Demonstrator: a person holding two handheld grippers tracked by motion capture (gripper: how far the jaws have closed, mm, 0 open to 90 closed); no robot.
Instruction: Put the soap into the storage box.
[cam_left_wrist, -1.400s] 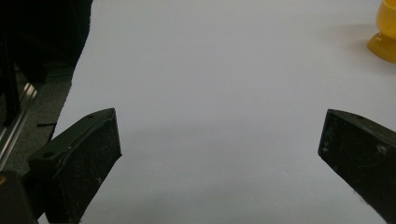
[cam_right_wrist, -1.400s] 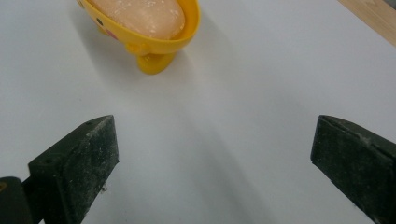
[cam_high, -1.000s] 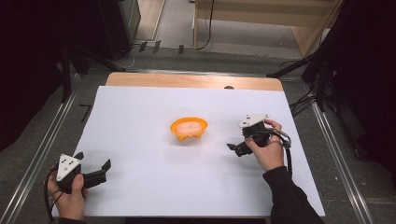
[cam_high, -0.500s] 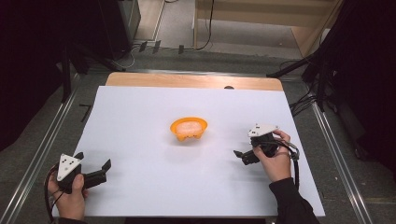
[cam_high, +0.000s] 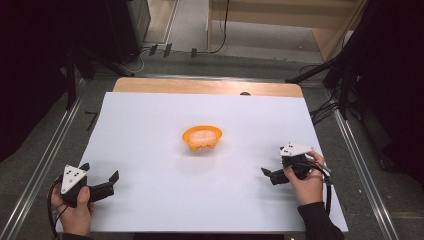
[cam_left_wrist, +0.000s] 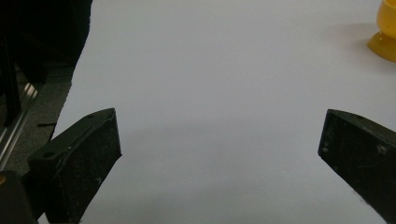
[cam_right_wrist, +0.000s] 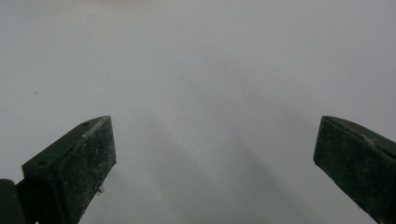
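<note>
An orange bowl (cam_high: 202, 137) with something pale pink inside sits at the middle of the white table sheet (cam_high: 150, 130). My left gripper (cam_high: 100, 172) rests near the front left corner, held by a hand, jaws wide open and empty. In the left gripper view the orange bowl (cam_left_wrist: 385, 32) shows at the upper right edge, far beyond the open left gripper (cam_left_wrist: 219, 140). My right gripper (cam_high: 270, 173) sits at the front right, held by a hand, open with nothing between its jaws. The right gripper view shows the open right gripper (cam_right_wrist: 215, 144) over bare white sheet.
A wooden strip (cam_high: 207, 86) borders the table's far edge. Metal rails (cam_high: 42, 165) run along both sides, with dark stands and cables (cam_high: 345, 75) on the floor beyond. The sheet's left edge (cam_left_wrist: 77, 70) drops to dark floor.
My right gripper has drawn back toward the front right of the table, away from the bowl. The left gripper has stayed put.
</note>
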